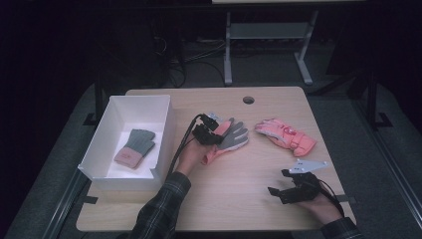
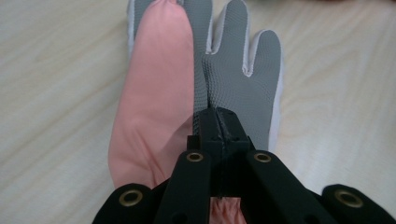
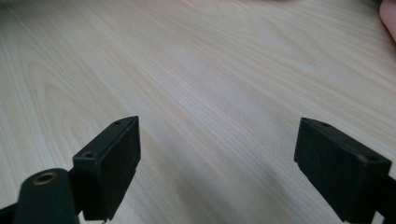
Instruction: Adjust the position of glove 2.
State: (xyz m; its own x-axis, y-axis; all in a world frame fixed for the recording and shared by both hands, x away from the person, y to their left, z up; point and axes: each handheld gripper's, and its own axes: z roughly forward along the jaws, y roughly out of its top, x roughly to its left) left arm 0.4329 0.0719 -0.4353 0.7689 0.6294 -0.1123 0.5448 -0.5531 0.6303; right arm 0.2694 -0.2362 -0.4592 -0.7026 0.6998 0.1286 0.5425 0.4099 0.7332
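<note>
A light wooden tabletop point(image 1: 239, 199) filled the scene, ringed by dark floor, with the person's plaid-sleeved forearm coming in from the near edge. At its left side stood a white box point(image 1: 112, 159), open at the top, with a grey-green and pink glove point(image 1: 135, 147) lying flat inside. Right of centre lay a pink padded glove point(image 1: 285, 134), untouched and well apart from both hands. The work in hand centred on the pink and grey glove point(image 1: 226, 141), which lay just right of the box with its cuff toward the person and its fingers pointing away toward the far edge and slightly right. The left claw point(image 1: 211, 135) sat over that glove's palm, and the left gripper view showed its jaws pinched together on the fabric where the pink fold met the textured grey palm of the pink and grey glove point(image 2: 238, 88), whose long axis ran straight ahead of the jaws. The right claw point(image 1: 278, 191) rested low near the front right corner, its jaws spread wide over bare wood in the right gripper view, holding nothing. The box lay immediately left of the held glove, so the left hand was plainly the nearer one for any carry across into it.
</note>
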